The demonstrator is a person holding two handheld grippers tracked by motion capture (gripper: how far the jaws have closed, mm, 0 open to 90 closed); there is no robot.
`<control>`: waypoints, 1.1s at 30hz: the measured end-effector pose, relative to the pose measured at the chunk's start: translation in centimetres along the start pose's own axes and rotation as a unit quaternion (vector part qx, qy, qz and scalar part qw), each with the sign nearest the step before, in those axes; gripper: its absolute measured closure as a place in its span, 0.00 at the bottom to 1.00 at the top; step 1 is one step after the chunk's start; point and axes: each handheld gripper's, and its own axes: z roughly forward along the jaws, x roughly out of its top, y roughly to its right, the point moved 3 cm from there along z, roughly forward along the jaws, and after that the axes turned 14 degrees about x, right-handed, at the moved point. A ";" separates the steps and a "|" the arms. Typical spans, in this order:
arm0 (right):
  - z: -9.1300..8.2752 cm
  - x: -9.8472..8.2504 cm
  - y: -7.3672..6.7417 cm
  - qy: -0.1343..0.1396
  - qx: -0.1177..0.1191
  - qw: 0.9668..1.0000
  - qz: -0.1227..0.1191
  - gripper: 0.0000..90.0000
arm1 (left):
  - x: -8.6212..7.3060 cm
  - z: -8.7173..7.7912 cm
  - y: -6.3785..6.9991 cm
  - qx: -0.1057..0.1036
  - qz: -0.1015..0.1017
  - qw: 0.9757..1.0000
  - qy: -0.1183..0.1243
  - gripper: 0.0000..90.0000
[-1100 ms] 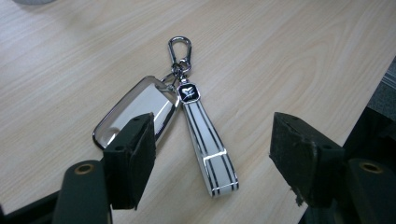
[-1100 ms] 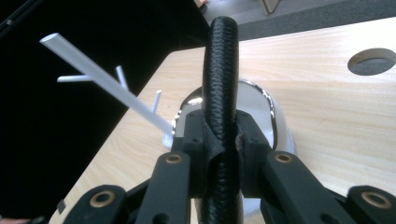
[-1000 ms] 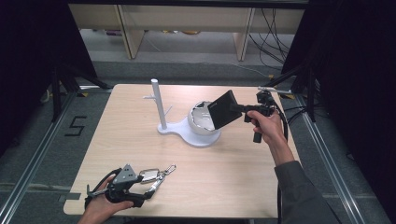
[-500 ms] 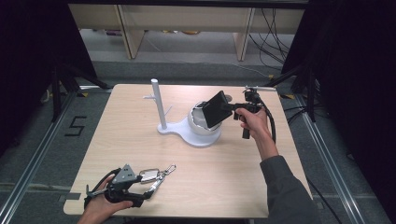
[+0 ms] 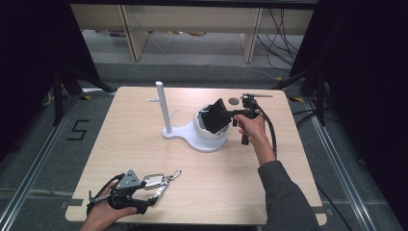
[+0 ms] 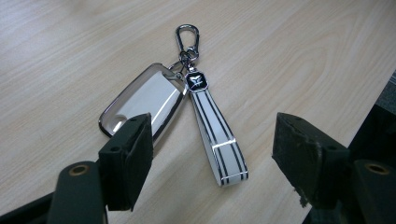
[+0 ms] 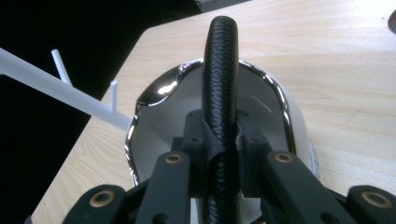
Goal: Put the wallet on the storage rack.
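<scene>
Gripping a black wallet [image 5: 219, 115] edge-on, my right gripper [image 5: 230, 115] sits right of centre in the high view, its jaws clamped tight on the leather. In the right gripper view the wallet [image 7: 220, 70] rises up the middle of the frame as a narrow textured spine, pinched between my pads. It hangs above the white bowl [image 7: 275, 107] with its chrome rim, which spreads across the centre of that frame. That bowl [image 5: 204, 137] is part of a white stand whose upright post [image 5: 162, 108] stands just left of it, above the middle of the wooden table [image 5: 269, 192].

My left gripper [image 5: 154, 192] rests at the lower left of the high view, jaws spread wide and pressing on nothing. In the left gripper view a silver key fob [image 6: 144, 100] lies flat on the wood, partly behind my left pad, with its white striped strap [image 6: 217, 135] stretched between the jaws and a carabiner clip [image 6: 187, 37] near the top centre.
</scene>
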 end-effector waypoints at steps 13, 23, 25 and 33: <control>0.4 -0.4 -0.2 -0.011 -0.010 1.000 0.017 0.75 | -0.1 0.1 0.1 -0.007 0.002 1.000 -0.001 0.32; -2.9 0.2 0.5 0.008 -0.046 0.998 -0.029 0.46 | -0.1 -0.1 0.0 -0.003 0.000 1.000 0.000 0.31; -4.1 -0.2 0.2 0.016 -0.049 0.998 -0.023 0.44 | -0.1 -0.1 0.0 -0.003 -0.001 1.000 0.001 0.31; -6.9 -2.3 -0.3 0.028 -0.050 0.997 -0.049 0.39 | 0.0 0.1 0.0 0.001 0.003 1.000 -0.003 0.31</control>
